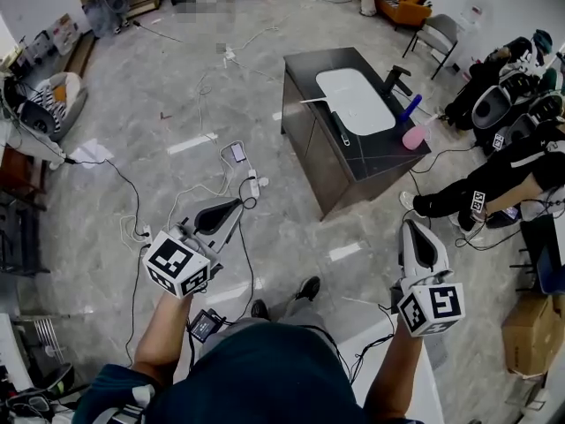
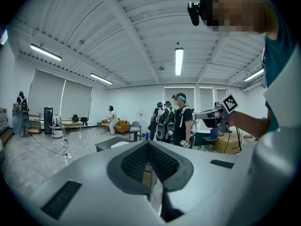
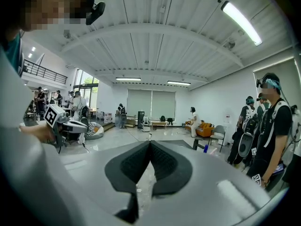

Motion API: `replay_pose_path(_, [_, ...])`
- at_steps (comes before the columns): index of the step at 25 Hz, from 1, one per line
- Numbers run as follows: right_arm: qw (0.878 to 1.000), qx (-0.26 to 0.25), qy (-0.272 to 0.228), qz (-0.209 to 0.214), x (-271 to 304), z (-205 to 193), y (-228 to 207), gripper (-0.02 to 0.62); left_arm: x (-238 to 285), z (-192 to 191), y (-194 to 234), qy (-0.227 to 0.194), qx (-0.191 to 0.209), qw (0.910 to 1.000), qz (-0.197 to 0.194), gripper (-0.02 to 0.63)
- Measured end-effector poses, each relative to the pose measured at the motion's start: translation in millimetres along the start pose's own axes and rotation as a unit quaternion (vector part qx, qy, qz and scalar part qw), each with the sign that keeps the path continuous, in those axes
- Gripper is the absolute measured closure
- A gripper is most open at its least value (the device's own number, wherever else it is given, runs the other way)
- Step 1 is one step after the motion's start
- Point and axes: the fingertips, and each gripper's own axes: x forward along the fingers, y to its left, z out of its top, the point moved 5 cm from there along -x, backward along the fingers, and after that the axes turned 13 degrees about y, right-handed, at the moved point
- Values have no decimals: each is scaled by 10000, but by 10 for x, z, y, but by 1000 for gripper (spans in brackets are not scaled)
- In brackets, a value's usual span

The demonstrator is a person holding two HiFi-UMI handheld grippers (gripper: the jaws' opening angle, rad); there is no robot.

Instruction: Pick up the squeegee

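The marble floor (image 1: pixel 115 148) fills most of the head view, with cables (image 1: pixel 132 197) trailed across it. A dark counter (image 1: pixel 311 144) is set at upper centre-right and carries a white basin (image 1: pixel 357 95).

The left gripper (image 1: pixel 228 210) at lower left and the right gripper (image 1: pixel 417 235) at lower right are held near level, well apart from the counter. Both are aimed roughly toward it, so an approach that has not started is judged likely.

The jaws of both are pressed together with nothing between them. This fits carrying, not grasping, and they would have to be spread before any pick.

What is taken for the squeegee (image 1: pixel 339 129) is a thin dark-handled thing lying on the counter along the basin's lower-left rim. It is too small to be sure. A blue bottle (image 1: pixel 410 107) and a pink thing (image 1: pixel 415 137) are set at the counter's right end, clear of it.

Only the head view gives the counter top from above, so only there is the squeegee's place seen. In the gripper views the counter is reduced to a low sliver behind the jaw tips and the squeegee is not made out. What they add is the meeting of the pads (image 2: pixel 141 159) (image 3: pixel 162 161), the ceiling, and the standing people (image 2: pixel 181 119) (image 3: pixel 275 126), who show only in part at the head view's right edge. Each gripper is also seen from the other's view.
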Motion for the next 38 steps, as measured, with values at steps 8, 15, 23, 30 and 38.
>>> replay_pose_path(8, [9995,60,8,301,468,42,-683,584,665,273,-76,141,-15,9998,169,601])
replay_pose_path(15, [9981,44,-21,612,826,128,-1294,584,1233,480,-210,213,-78,9990,373,600])
replay_pose_path(23, [9968,9,2,805,1064,106,-1844,584,1778,599,-372,273,-133,9984,475,600])
replay_pose_path(30, [9962,104,104,863,1184,32,-1964,584,2012,648,-342,374,-124,9984,415,600])
replay_pose_path(38, [9982,152,205,535,1408,88,-2137,584,2512,749,1,380,-64,9992,53,600])
